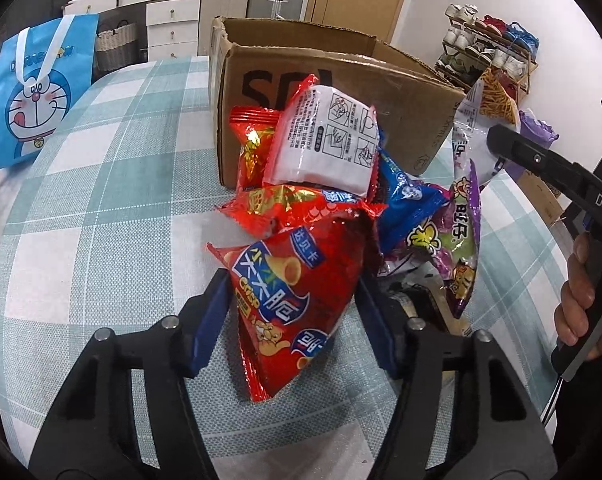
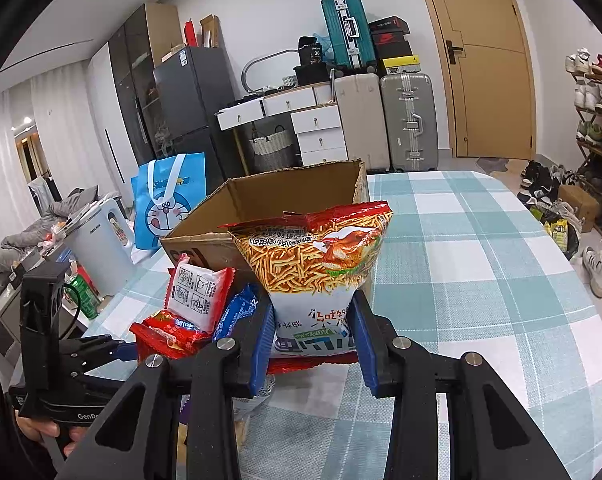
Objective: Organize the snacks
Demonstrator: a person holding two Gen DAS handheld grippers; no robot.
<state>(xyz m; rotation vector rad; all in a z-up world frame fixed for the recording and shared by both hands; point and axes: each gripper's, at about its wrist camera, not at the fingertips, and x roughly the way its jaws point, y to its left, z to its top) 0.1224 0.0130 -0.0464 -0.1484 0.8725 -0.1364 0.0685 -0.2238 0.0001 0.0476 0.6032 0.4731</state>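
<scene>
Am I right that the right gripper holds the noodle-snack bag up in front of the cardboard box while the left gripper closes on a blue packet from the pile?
Not quite: the left gripper has a red cone-snack bag between its pads, not a blue packet, as the left wrist view shows. The rest stands: the right gripper holds the noodle-snack bag in front of the cardboard box.

A heap of crinkly snack packets [image 1: 321, 200], red, white, blue and purple, lies against the open cardboard box [image 1: 341, 80], a red cone-snack bag [image 1: 289, 304] foremost, while a noodle-stick bag [image 2: 313, 264] hangs upside down, lifted.
</scene>
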